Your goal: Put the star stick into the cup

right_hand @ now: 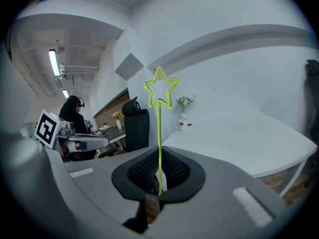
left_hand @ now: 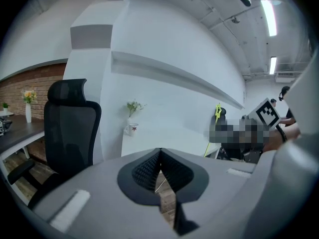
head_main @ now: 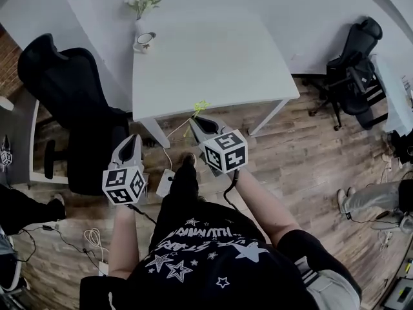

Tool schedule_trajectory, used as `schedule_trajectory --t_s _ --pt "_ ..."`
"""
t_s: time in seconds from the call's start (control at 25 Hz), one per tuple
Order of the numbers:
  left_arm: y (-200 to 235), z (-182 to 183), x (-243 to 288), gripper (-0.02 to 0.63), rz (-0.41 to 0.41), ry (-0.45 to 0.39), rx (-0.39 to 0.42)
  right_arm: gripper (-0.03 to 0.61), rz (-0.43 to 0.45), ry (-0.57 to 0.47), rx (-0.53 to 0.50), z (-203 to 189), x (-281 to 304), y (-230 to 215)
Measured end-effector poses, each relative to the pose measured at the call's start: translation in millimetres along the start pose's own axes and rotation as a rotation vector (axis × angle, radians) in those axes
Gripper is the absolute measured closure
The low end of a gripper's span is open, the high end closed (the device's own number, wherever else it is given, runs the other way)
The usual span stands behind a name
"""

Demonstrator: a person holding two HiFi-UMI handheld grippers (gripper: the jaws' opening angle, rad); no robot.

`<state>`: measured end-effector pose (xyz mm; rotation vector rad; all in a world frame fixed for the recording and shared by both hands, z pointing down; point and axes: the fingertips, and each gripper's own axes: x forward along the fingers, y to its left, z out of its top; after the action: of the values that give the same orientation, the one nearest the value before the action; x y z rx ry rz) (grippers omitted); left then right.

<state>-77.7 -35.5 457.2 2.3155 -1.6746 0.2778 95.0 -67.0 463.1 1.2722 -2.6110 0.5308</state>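
Observation:
The star stick [right_hand: 160, 128] is a thin yellow-green rod with a star outline at its top. It stands upright in my right gripper [right_hand: 159, 176], which is shut on its lower end. In the head view the right gripper [head_main: 199, 126] hovers just off the near edge of the white table [head_main: 213, 70], with the star [head_main: 201, 106] over that edge. The white cup [head_main: 144, 41] with a red mark sits at the table's far left corner, well away from the stick. My left gripper [head_main: 131, 148] hangs lower left over the floor, shut and holding nothing.
A small vase of flowers [head_main: 143, 5] stands right behind the cup. One black office chair [head_main: 71, 95] is left of the table, and another [head_main: 352, 63] is at the right. Cables [head_main: 93, 237] lie on the wooden floor. A desk [right_hand: 107, 133] with plants and another person [right_hand: 75, 116] are off to one side.

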Motion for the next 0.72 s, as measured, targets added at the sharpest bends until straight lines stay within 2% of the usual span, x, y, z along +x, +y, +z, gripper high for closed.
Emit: schedule_trajectory --t_s 0.4,0.72 --pt "38.4 20.3 78.0 0.611 0.021 -0.017 -0.018 0.546 0.010 0.002 -0.009 28.5 74.3 -40.6" --pt "96.2 50.9 156.7 0.611 0.058 -0.017 -0.028 0.546 0.030 -0.019 -0.016 80.9 170.5 -76.9"
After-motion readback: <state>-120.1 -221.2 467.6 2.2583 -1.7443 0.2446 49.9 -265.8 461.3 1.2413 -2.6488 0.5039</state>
